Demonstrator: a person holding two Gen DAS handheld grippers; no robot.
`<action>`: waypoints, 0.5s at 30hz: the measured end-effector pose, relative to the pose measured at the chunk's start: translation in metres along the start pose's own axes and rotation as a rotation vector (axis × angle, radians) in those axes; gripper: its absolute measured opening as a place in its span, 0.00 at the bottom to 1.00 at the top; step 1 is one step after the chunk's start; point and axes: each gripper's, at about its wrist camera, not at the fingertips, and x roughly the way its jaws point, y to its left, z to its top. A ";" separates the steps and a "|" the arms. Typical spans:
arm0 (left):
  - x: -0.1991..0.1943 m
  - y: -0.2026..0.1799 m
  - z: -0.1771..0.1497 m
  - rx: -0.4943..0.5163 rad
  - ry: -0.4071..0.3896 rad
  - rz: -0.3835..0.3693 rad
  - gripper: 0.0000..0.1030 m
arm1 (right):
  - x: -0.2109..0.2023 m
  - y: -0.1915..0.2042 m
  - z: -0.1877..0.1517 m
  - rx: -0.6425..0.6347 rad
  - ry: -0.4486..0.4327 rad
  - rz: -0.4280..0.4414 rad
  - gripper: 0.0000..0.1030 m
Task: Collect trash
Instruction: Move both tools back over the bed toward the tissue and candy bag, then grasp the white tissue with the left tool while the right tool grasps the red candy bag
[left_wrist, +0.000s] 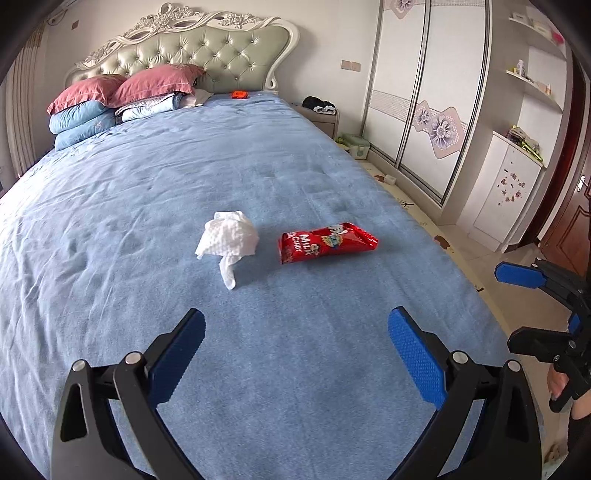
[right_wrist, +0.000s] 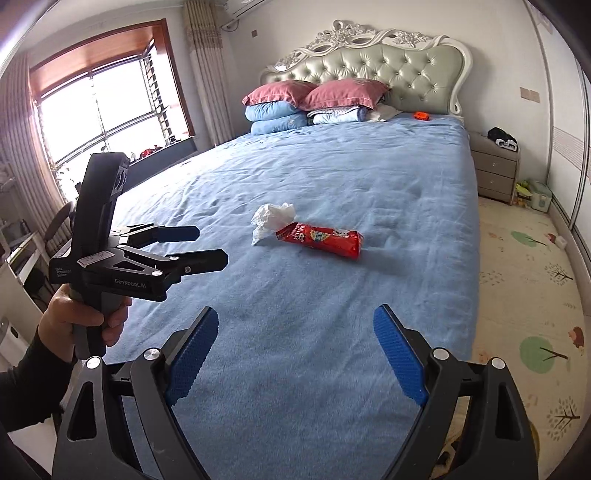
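A crumpled white tissue (left_wrist: 227, 240) and a red milk candy wrapper (left_wrist: 327, 242) lie side by side on the blue bedspread (left_wrist: 184, 177). My left gripper (left_wrist: 295, 325) is open and empty, hovering over the bed short of both. In the right wrist view the tissue (right_wrist: 271, 218) touches the wrapper's (right_wrist: 319, 238) left end. My right gripper (right_wrist: 295, 321) is open and empty above the bed's near part. The left gripper also shows in the right wrist view (right_wrist: 208, 243), open, at the left. The right gripper shows at the right edge of the left wrist view (left_wrist: 509, 306).
Pillows (left_wrist: 122, 88) and folded quilts are stacked at the headboard, with a small orange object (left_wrist: 240, 95) beside them. A nightstand (right_wrist: 495, 166) stands right of the bed. A wardrobe (left_wrist: 424, 92) and a patterned floor mat (right_wrist: 528, 266) lie to the right; a window (right_wrist: 107, 110) is on the left.
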 end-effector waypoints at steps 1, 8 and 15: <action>0.003 0.005 0.001 -0.005 0.006 0.001 0.96 | 0.005 0.001 0.003 -0.015 0.006 0.010 0.81; 0.035 0.035 0.017 -0.045 0.056 0.012 0.96 | 0.051 -0.004 0.021 -0.068 0.077 -0.010 0.84; 0.064 0.053 0.030 -0.025 0.089 0.058 0.96 | 0.106 -0.003 0.038 -0.249 0.134 -0.138 0.84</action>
